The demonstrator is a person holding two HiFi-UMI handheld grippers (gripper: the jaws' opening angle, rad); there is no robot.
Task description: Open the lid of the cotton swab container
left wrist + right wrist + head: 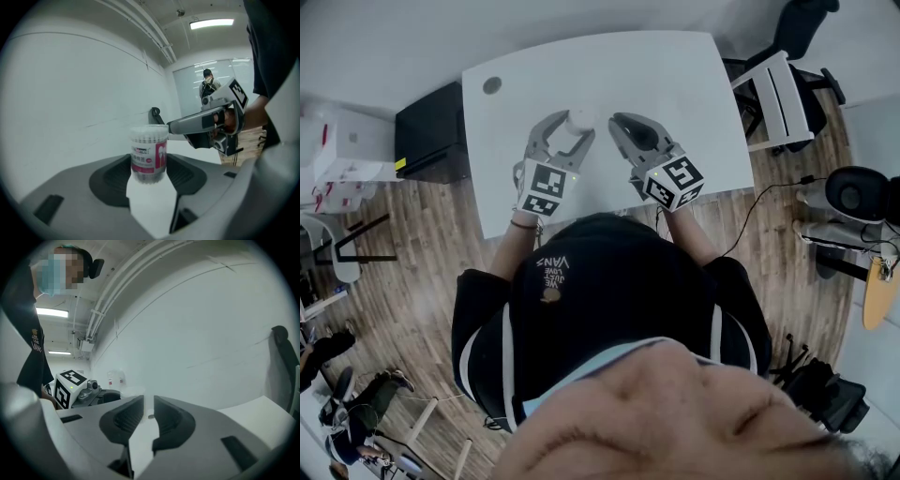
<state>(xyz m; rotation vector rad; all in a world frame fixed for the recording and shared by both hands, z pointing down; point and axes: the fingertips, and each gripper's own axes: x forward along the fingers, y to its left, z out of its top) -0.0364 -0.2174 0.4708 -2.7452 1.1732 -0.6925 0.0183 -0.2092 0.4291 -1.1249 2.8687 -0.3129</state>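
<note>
Both fingers of the left gripper (pixel 149 165) clamp the lower body of the cotton swab container (pixel 149 149), which stands upright on the worktop (pixel 675 84). It looks like light, thin, slippery plastic, so the lid (pixel 149 130) is best taken by its rim. The right gripper (pixel 148 405) fingers are almost closed, seemingly on nothing.

Bright, even light from ceiling strip (pixel 212 22); fisheye warp, dark corners, blurry foreground.
</note>
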